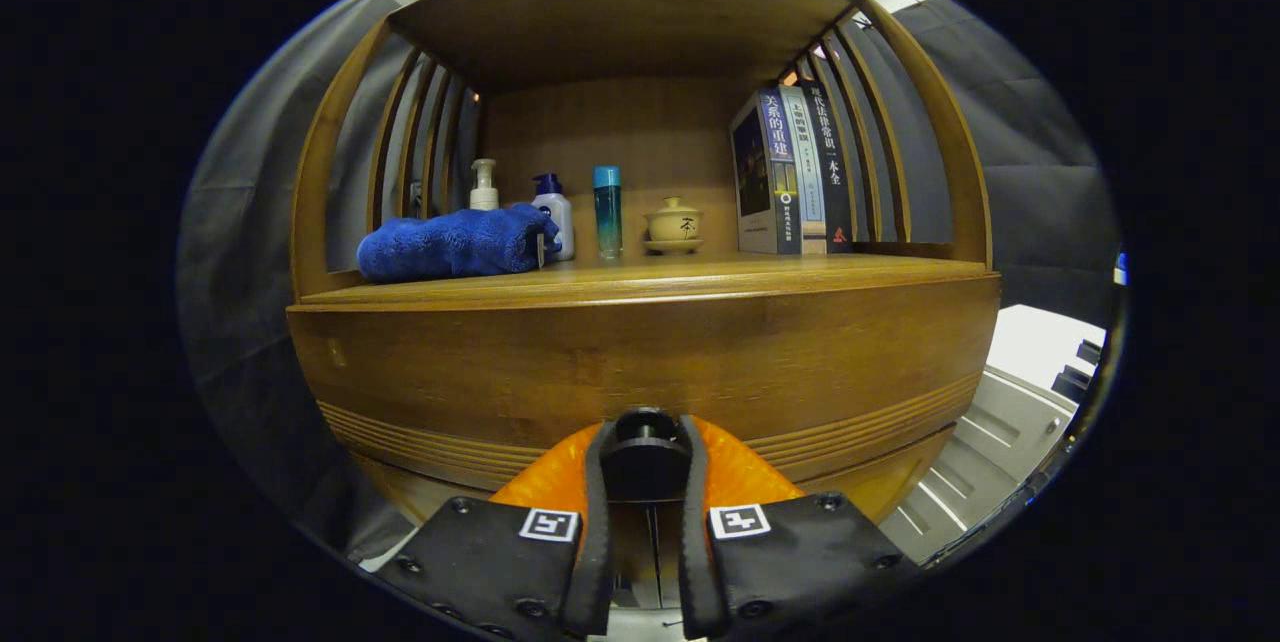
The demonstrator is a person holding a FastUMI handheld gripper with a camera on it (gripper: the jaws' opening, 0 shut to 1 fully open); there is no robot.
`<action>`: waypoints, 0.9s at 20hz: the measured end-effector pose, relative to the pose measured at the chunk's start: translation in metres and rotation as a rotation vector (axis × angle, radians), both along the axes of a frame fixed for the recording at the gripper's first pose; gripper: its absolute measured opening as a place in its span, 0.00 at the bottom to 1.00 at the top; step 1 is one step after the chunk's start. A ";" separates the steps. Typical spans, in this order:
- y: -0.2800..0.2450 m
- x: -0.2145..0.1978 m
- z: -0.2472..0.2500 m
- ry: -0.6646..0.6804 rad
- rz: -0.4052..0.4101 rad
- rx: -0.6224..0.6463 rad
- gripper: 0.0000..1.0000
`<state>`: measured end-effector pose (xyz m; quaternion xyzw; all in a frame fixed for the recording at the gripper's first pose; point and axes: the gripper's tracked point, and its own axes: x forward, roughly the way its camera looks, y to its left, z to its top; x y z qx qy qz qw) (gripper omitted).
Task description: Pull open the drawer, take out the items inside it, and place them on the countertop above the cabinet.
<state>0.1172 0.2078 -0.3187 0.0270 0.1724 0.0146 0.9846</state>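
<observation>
While closed, the drawer's knob [645, 442] sits between claw [645, 467] fingers.

- The wooden cabinet [640, 362] has a smooth, satin drawer front [500, 372] with fine grooves.
- Dark, matt round drawer knob [645, 452], pressed between both fingers of the gripper [645, 482].
- Plush, fuzzy blue cloth towel [450, 242].
- Glossy plastic bottles [607, 212].
- Glazed ceramic lidded cup [673, 222].
- Glossy paper-covered books [790, 172].

Drawer [640, 362] interior hidden; knob [645, 452] perhaps gripped.
</observation>
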 end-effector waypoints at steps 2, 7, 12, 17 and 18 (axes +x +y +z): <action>-0.004 -0.006 0.004 -0.018 0.005 -0.011 0.34; -0.004 -0.030 0.012 -0.040 0.001 -0.005 0.34; -0.004 -0.055 0.017 -0.039 -0.003 -0.006 0.34; -0.004 -0.074 0.021 -0.029 -0.005 -0.004 0.34; -0.004 -0.077 0.022 -0.032 -0.005 -0.009 0.34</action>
